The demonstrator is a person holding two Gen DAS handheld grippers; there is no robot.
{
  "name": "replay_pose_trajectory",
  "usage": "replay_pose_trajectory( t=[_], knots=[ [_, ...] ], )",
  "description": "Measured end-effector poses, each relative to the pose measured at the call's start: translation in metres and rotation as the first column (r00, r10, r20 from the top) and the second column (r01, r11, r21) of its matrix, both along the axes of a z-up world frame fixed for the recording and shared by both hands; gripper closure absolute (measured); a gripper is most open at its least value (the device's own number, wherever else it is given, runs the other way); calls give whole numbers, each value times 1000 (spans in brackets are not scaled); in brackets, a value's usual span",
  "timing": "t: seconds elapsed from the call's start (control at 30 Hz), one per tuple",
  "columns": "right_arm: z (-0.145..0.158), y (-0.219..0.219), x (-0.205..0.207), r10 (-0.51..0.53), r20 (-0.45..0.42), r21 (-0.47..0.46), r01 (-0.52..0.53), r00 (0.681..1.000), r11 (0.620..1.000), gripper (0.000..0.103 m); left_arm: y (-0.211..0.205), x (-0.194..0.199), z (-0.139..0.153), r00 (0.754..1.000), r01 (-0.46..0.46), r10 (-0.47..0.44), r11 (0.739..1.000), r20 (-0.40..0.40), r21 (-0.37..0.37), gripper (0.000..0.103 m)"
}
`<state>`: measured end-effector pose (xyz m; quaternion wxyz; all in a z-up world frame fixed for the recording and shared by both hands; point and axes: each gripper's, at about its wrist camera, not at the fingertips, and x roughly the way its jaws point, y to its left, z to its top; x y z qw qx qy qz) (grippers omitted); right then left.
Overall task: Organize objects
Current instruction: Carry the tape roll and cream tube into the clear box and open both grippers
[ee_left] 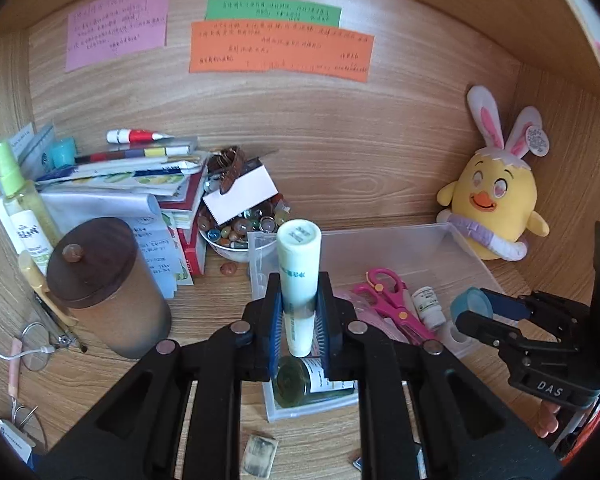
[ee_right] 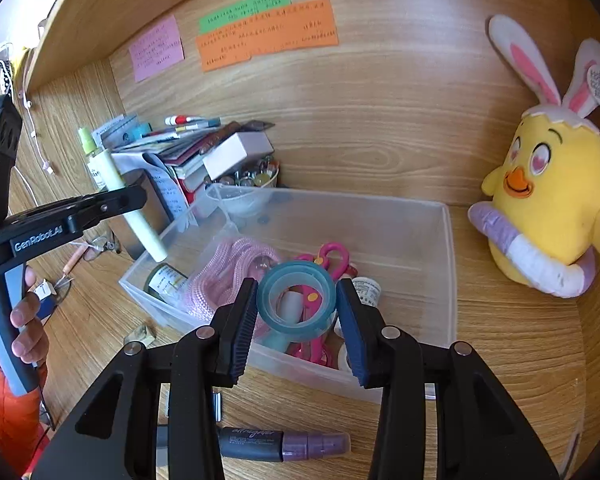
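My left gripper [ee_left: 299, 308] is shut on a pale green and white tube [ee_left: 299, 264], held upright above the left end of the clear plastic bin [ee_left: 412, 248]; it also shows in the right wrist view [ee_right: 138, 216]. My right gripper [ee_right: 298, 312] is shut on a teal tape roll [ee_right: 296, 300] and holds it over the bin [ee_right: 448, 280]; the roll also shows in the left wrist view [ee_left: 472, 304]. Inside the bin lie pink scissors [ee_left: 388, 296], a pink cord [ee_right: 224, 276], a dark green bottle [ee_left: 312, 384] and a small white bottle [ee_left: 428, 306].
A brown lidded jar [ee_left: 104, 288], a pile of books and papers [ee_left: 132, 184], a spray bottle [ee_left: 20, 200] and a bowl of beads [ee_left: 240, 232] stand at the left. A yellow plush chick [ee_right: 548, 200] sits at the right. A purple marker [ee_right: 284, 446] lies in front of the bin.
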<state>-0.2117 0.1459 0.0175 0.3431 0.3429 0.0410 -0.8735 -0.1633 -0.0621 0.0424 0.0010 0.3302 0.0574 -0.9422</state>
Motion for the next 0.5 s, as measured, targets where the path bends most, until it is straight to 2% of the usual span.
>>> replay_pose_trajectory(
  t=[0.37, 0.47, 0.5],
  knots=[
    [-20, -9, -16, 5, 67, 25, -6, 998, 1000, 66, 14, -22, -27, 996, 33, -30, 999, 83, -34, 87],
    [-19, -11, -13, 7, 53, 39, -9, 999, 999, 65, 17, -19, -27, 994, 55, -53, 998, 92, -21, 81],
    [-18, -12, -12, 4, 46, 44, -6, 999, 999, 60, 18, -17, -27, 994, 61, -59, 998, 92, -20, 76]
  ],
)
